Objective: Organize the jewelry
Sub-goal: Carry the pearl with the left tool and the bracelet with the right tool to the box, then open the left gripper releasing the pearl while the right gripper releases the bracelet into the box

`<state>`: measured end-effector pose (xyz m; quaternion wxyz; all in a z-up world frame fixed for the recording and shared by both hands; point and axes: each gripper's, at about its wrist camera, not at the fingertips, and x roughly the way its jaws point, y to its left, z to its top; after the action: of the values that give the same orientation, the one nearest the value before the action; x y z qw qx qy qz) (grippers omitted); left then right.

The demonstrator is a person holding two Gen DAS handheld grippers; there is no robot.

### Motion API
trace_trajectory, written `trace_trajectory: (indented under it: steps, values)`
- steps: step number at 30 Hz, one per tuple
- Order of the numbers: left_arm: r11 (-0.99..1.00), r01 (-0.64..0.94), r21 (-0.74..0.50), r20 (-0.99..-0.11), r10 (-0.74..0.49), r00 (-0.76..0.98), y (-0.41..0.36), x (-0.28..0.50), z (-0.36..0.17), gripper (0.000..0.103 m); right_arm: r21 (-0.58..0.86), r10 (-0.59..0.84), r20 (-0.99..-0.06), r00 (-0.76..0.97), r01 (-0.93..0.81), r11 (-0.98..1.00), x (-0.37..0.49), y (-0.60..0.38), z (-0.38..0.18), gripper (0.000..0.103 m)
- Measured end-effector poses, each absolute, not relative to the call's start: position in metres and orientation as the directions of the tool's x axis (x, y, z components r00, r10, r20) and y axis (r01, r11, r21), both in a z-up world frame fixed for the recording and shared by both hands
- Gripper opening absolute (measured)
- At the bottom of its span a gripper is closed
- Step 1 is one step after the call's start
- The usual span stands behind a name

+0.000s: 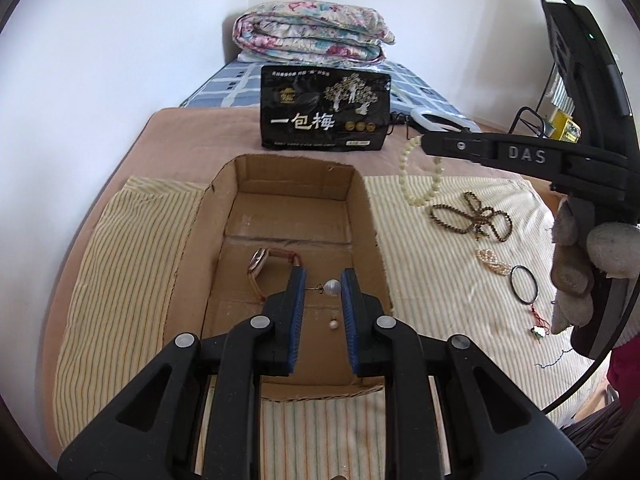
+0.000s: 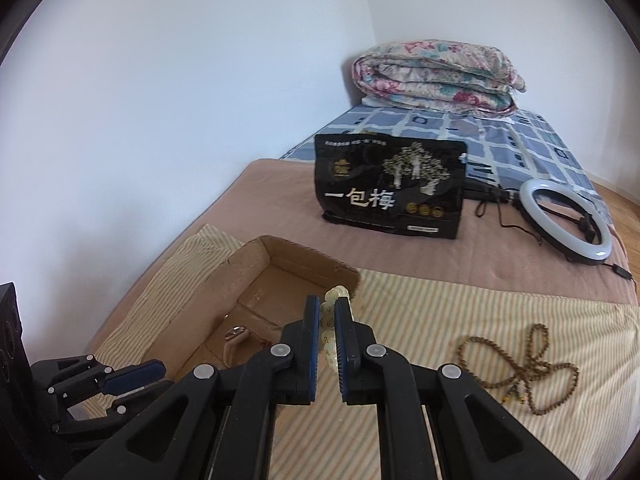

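The left gripper (image 1: 323, 286) is pinching a pearl earring (image 1: 333, 288) directly above the cardboard box (image 1: 370, 216), while the right gripper (image 2: 327, 312), clamping the pale bead bracelet (image 1: 416, 184), is hanging right of it.

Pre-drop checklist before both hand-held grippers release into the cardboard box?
1. Left hand-held gripper grips pearl earring: ok.
2. Left is over cardboard box: ok.
3. Right hand-held gripper grips cream bead bracelet: ok.
4. Bracelet over the box: not ok, it hangs right of the box wall in the left view.
5. Drop spot clear of watch and loose pearl: cannot tell.
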<state>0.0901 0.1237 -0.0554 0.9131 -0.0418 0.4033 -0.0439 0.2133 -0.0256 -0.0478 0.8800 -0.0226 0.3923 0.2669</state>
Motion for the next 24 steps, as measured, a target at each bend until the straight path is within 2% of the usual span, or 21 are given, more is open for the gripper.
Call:
trace_trajectory:
  steps: [18, 19, 20, 22, 23, 24]
  values:
    - [0.994, 0.001, -0.11, -0.786, -0.087, 0.611, 0.138, 0.104, -0.083, 0.017, 0.2, 0.464, -0.744, 0.48, -0.503, 0.841, 0.237, 0.024, -0.096, 0.006]
    - [0.994, -0.001, -0.112, -0.787, -0.089, 0.611, 0.138, 0.105, -0.082, 0.017, 0.205, 0.467, -0.743, 0.479, -0.501, 0.841, 0.238, 0.024, -0.096, 0.011]
    - [0.993, -0.004, -0.115, -0.786, -0.089, 0.611, 0.138, 0.105, -0.082, 0.017, 0.212, 0.471, -0.739, 0.481, -0.497, 0.841, 0.238, 0.024, -0.096, 0.024]
    - [0.993, -0.006, -0.116, -0.784, -0.088, 0.614, 0.138, 0.106, -0.081, 0.017, 0.207, 0.468, -0.732, 0.495, -0.492, 0.845, 0.236, 0.024, -0.094, 0.036]
    - [0.994, -0.006, -0.111, -0.785, -0.084, 0.613, 0.137, 0.106, -0.081, 0.018, 0.203, 0.467, -0.731, 0.497, -0.495, 0.845, 0.235, 0.024, -0.093, 0.039]
    - [0.994, -0.008, -0.108, -0.786, -0.08, 0.613, 0.137, 0.106, -0.081, 0.025, 0.198, 0.466, -0.732, 0.498, -0.499, 0.844, 0.234, 0.025, -0.092, 0.04]
